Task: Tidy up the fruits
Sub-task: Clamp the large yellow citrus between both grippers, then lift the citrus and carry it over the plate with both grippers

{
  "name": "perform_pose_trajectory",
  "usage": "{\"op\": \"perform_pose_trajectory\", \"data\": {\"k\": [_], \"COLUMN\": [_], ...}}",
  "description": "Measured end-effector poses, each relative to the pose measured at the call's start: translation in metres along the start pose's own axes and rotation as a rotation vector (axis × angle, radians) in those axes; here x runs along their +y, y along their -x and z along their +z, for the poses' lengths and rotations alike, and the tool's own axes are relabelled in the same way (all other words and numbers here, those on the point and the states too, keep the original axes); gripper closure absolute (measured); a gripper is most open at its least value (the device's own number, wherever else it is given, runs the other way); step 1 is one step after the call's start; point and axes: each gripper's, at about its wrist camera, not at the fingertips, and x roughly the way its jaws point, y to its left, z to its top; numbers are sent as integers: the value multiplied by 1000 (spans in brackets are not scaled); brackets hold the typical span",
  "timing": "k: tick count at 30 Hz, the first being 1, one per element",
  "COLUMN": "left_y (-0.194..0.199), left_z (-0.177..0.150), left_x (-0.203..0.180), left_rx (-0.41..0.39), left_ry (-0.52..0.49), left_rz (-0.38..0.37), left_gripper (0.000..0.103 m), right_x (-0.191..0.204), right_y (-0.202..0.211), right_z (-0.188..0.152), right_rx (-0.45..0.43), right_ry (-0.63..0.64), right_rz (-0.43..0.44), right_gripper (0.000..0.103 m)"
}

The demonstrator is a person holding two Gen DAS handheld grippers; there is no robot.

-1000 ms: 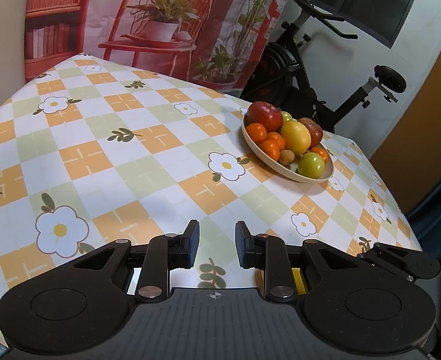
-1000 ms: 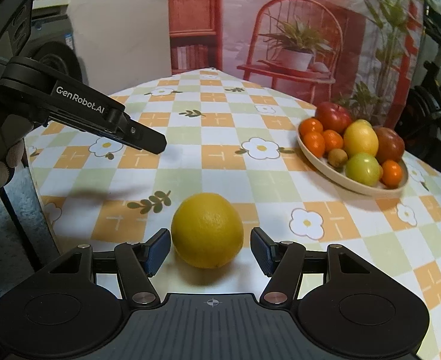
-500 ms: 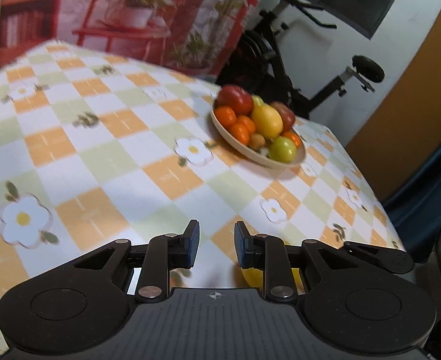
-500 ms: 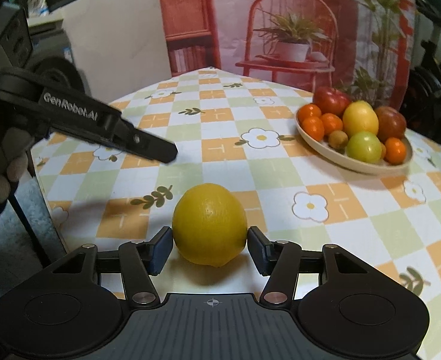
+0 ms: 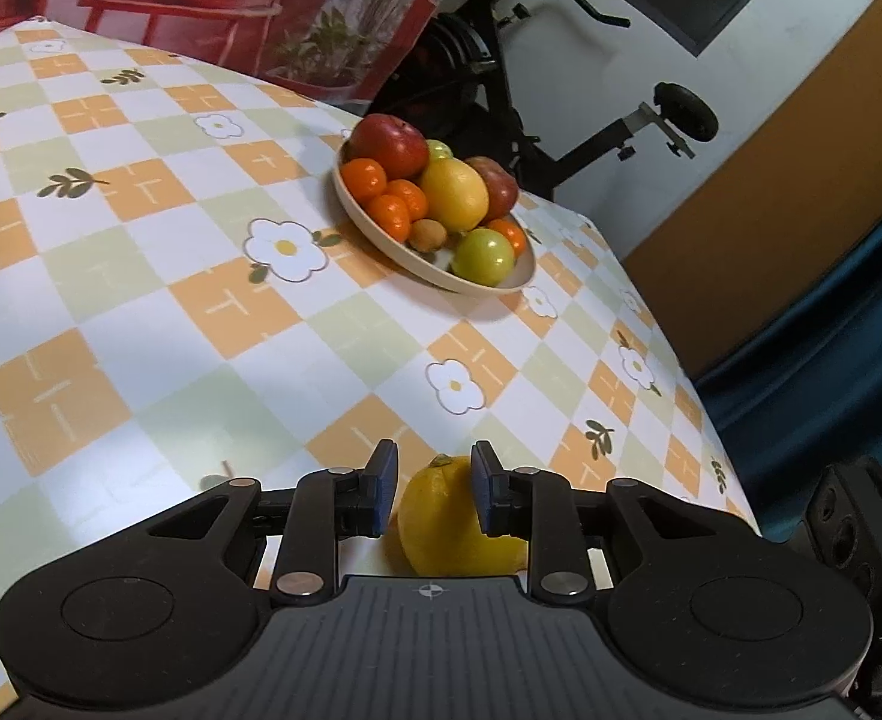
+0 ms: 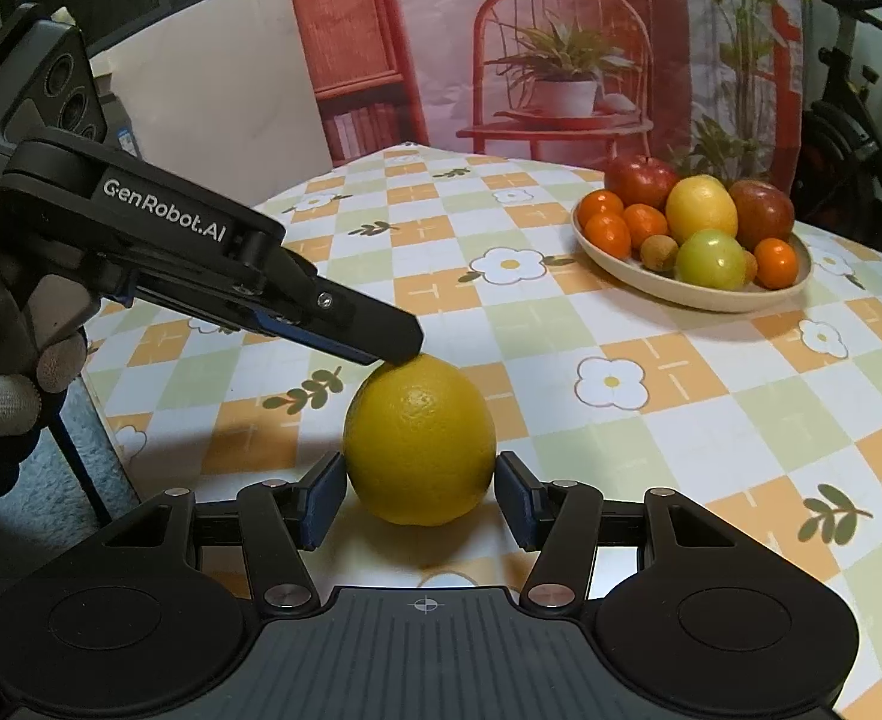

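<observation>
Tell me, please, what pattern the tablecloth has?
The tablecloth has orange, pale green and white checks with white flowers, clearest in the left wrist view.

The yellow citrus fruit [image 6: 420,441] has a dimpled, faintly shiny peel, and the tablecloth [image 6: 711,420] under it looks like smooth, slightly glossy vinyl. The left gripper [image 6: 402,354] and right gripper [image 6: 420,495] are matt black plastic with silvery metal pivot pins. In the far smooth beige plate [image 6: 639,282], the red apple [image 6: 642,180] shines.
</observation>
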Motion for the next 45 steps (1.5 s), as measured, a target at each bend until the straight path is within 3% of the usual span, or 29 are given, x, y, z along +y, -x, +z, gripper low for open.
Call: {"op": "perform_pose_trajectory", "data": {"k": [5,13,26,37,45], "left_y": [-6,-15,-14,-8,-26], "left_z": [0,3,7,53,98], "left_x": [-1,-4,-19,-46,-49], "left_rx": [18,40,29,-47,-58], "left_ry": [16,18,-74,-165,-183], "left_rz": [-38,-70,-48,-50,-46], "left_gripper": [69,69,68,68,68], "right_x": [-4,-7,-8,-25,-53], "right_y": [0,0,0,13,-2], "right_z": [-5,-6,0,43,84], "right_rx": [10,12,6,-81,-103], "right_ry": [-20,-34,-41,3,21], "right_rz": [-2,-2,-9,-45,-67], "right_gripper": [53,54,54,54,54]}}
